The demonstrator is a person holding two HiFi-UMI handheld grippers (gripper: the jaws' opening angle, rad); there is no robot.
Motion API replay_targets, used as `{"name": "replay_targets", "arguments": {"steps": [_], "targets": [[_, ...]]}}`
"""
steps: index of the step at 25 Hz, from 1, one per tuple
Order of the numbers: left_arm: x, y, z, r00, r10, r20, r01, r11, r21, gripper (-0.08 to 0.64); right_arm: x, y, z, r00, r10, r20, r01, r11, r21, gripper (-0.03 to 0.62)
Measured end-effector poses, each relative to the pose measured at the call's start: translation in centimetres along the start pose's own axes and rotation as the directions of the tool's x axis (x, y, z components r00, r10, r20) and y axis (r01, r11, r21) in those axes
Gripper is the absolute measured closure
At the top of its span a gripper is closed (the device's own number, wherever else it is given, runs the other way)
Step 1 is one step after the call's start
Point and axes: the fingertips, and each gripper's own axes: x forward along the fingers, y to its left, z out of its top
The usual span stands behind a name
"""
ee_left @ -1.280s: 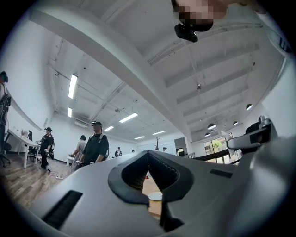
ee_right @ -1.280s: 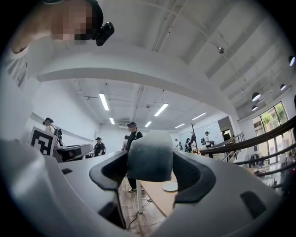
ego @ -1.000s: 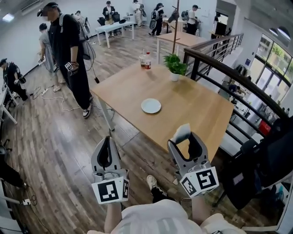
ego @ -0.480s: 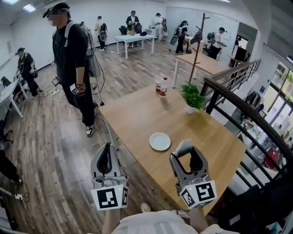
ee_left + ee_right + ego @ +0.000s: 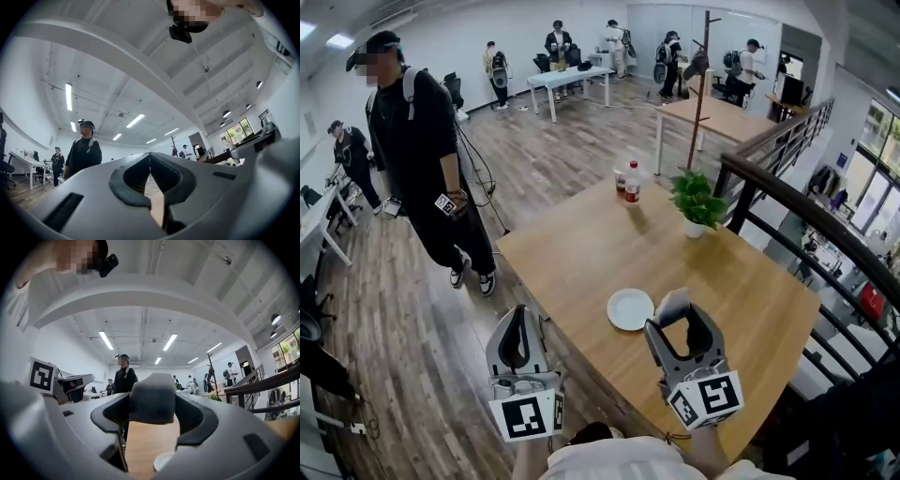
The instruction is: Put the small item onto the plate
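A small grey block (image 5: 672,302) sits clamped between the jaws of my right gripper (image 5: 680,315), which is shut on it. In the right gripper view the block (image 5: 152,397) fills the gap at the jaw tips of that gripper (image 5: 152,404). A white round plate (image 5: 631,308) lies on the wooden table (image 5: 581,248), just left of the right gripper and lower than it; its rim (image 5: 163,460) shows under the block. My left gripper (image 5: 518,313) hangs over the floor left of the table, jaws pressed together with nothing between them (image 5: 150,157).
A potted plant (image 5: 695,200) and two bottles (image 5: 629,182) stand at the table's far edge. A black railing (image 5: 787,211) runs along the right. A person in black (image 5: 422,159) stands on the wooden floor to the left, with other people and tables farther back.
Both grippers have come closer to the table, so the plate now lies right beside the right gripper. The person in black has shifted left. Both grips are unchanged.
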Motion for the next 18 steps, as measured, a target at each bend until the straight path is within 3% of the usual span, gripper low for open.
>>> {"name": "replay_targets", "arguments": {"steps": [6,12,18], "targets": [[4.2,0.0,-1.4,0.999,-0.049,-0.013,0.048,0.999,-0.021,0.551,2.9,-1.0,0.4,1.000,-0.022,-0.002,0.022,1.000,-0.019,0.279],[8.5,0.1,-2.5,0.993,-0.119,0.002,0.119,0.992,-0.049,0.551,5.5,-1.7,0.9,0.994,-0.104,-0.020,0.102,0.991,-0.086,0.281],[11.2,-0.2,-4.3,0.986,-0.168,-0.009,0.166,0.982,-0.084,0.551,8.3,-3.1,-0.2,0.983,-0.167,-0.082,0.159,0.983,-0.096,0.281]]}}
